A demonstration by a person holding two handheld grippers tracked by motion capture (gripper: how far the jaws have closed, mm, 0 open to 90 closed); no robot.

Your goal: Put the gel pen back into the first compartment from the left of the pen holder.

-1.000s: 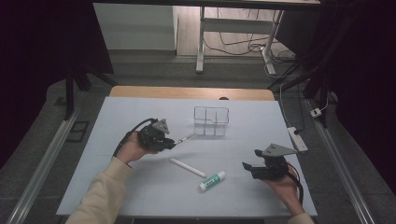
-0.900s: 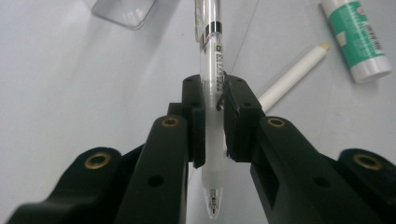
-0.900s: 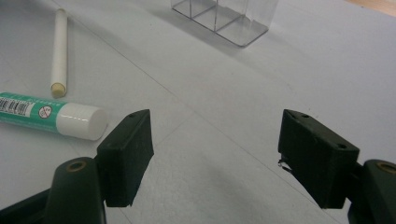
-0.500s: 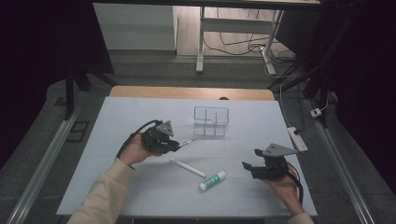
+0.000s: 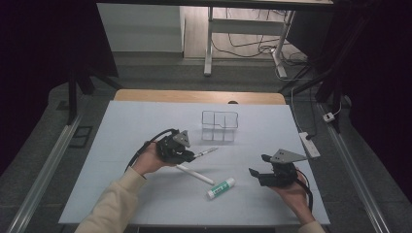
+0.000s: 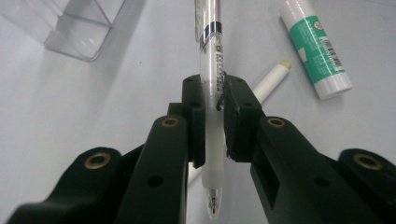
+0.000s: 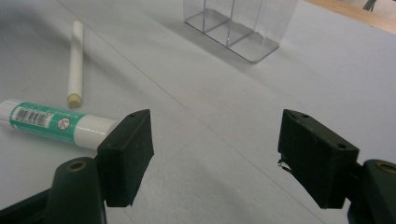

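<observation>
1. Black left gripper (image 5: 194, 156) sits left of centre on the table (image 5: 126, 126), held in the left hand (image 5: 148, 160), its jaws clamped on a clear pen (image 5: 206, 152)
2. In the left gripper view the pen (image 6: 212, 84) runs straight up between the 2 pads, its tip toward the camera and its far end reaching past the jaws, clear of the table
3. White stick (image 5: 195, 174) lies on the table just below that gripper, slanting down to the right; in the left gripper view it (image 6: 271, 81) shows just behind the right pad
4. Clear box (image 5: 220, 127), split into compartments, stands upright beyond the pen, near its far end but apart from it
5. Glue stick (image 5: 221, 188), green and white, lies flat right of the stick, between the 2 grippers
6. Right gripper (image 5: 258, 174) is low at the right in the right hand (image 5: 291, 191); its jaws stand wide apart with nothing between them, seen in the right gripper view (image 7: 215, 158)
</observation>
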